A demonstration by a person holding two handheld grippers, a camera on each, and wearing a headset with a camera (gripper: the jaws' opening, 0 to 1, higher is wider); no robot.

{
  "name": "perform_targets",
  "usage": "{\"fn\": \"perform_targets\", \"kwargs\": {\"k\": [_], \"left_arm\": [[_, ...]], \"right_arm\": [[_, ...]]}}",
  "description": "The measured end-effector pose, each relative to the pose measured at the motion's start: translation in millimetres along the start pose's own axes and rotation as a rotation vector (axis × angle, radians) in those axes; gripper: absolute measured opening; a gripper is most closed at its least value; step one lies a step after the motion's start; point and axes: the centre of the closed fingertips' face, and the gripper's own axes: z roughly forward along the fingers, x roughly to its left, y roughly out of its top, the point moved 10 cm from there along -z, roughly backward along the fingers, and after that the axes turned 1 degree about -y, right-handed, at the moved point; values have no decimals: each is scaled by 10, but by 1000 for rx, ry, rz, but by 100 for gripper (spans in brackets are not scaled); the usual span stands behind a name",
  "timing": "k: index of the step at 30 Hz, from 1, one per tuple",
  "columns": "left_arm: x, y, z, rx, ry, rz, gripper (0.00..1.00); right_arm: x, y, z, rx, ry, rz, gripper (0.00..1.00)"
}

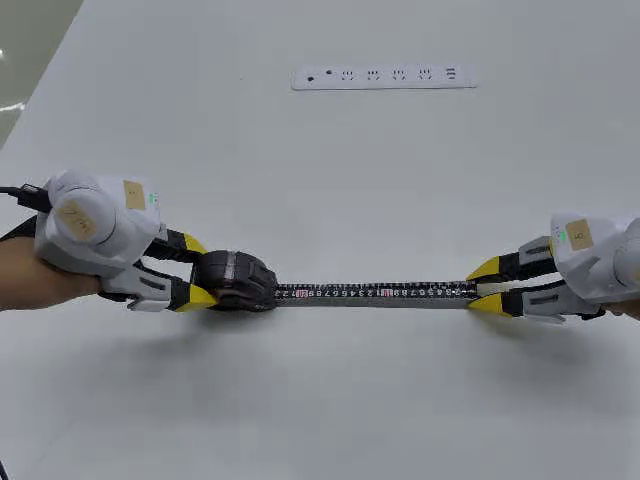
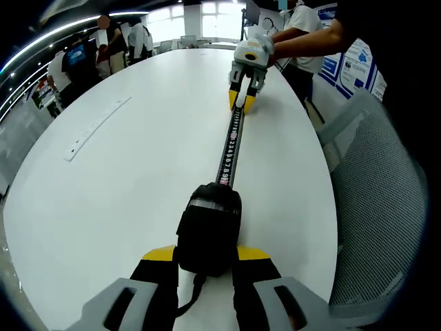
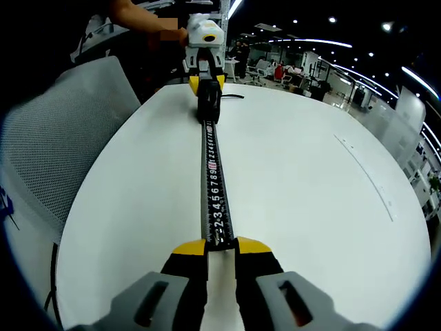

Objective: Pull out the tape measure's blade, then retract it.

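A black tape measure case rests on the white table, and my left gripper is shut on it from the left; the case sits between the yellow-tipped fingers. The numbered blade runs out flat to the right across the table. My right gripper is shut on the blade's end, the blade reaching away from its tips toward the far case. The right gripper appears far off in the left gripper view.
A white power strip lies on the table beyond the tape. Mesh chair backs stand along the near table edge. People stand at the table's far end.
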Motion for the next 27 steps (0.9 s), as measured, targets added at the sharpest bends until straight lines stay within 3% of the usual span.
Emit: {"fn": "perform_targets", "kwargs": {"k": [17, 27], "left_arm": [[0, -4, 20, 14, 2, 21, 29], [-63, -54, 0, -22, 18, -29, 38]], "right_arm": [[-2, 24, -2, 31, -8, -8, 16], [44, -42, -149, 36, -40, 25, 24]]}}
